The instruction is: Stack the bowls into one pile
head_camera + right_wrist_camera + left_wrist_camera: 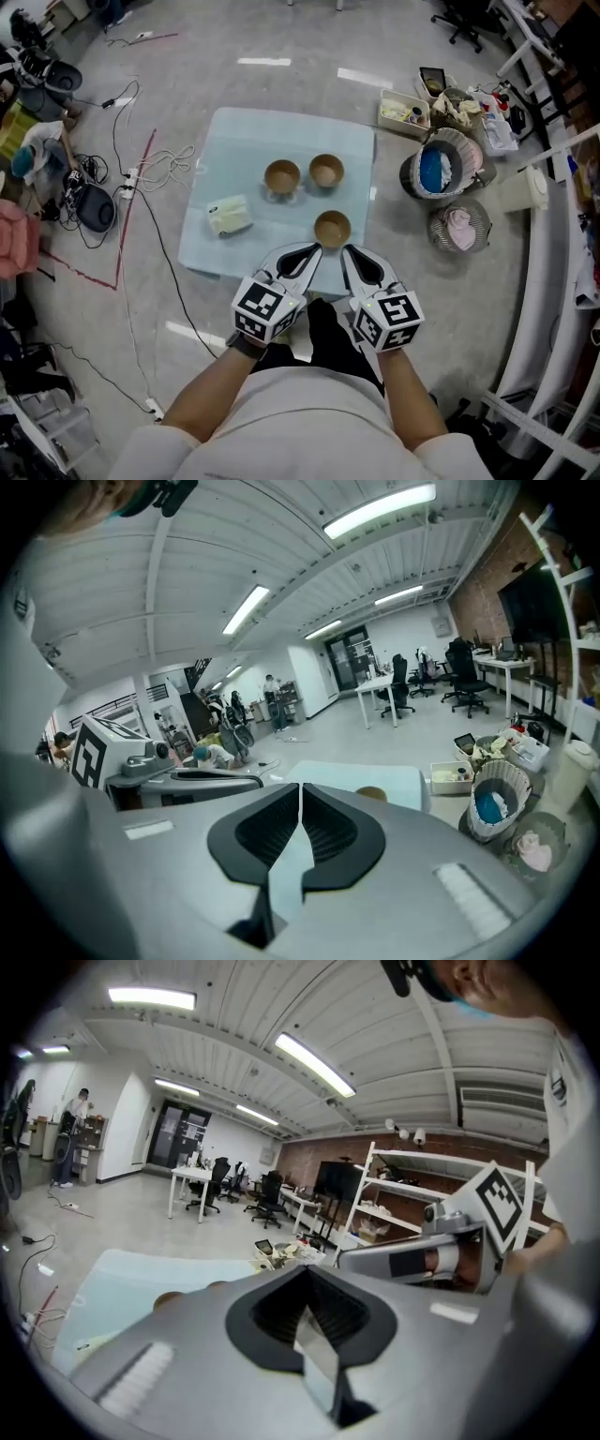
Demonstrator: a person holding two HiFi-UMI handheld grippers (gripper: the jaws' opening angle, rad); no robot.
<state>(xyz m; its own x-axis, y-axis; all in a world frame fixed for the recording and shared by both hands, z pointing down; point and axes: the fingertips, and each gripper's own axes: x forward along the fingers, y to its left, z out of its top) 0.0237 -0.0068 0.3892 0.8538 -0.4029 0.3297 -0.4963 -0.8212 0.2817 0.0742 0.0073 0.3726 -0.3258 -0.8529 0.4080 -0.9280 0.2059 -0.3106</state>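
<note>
Three brown bowls stand apart on the pale blue table (225, 141): one at the back left (282, 175), one at the back right (326, 171), and one nearer me (332, 228). Both grippers hover over the table's near edge, just short of the near bowl. My left gripper (316, 248) is shut and holds nothing; its jaws meet in the left gripper view (305, 1271). To its right, my right gripper (346, 250) is shut and empty too (300, 786). One bowl (372, 794) peeks over the right gripper's body.
A white folded packet (230, 216) lies on the table's left part. On the floor to the right stand a basket with blue contents (441, 169), a wire basket with pink cloth (459, 225) and a white box (405, 111). Cables (141, 169) trail at the left.
</note>
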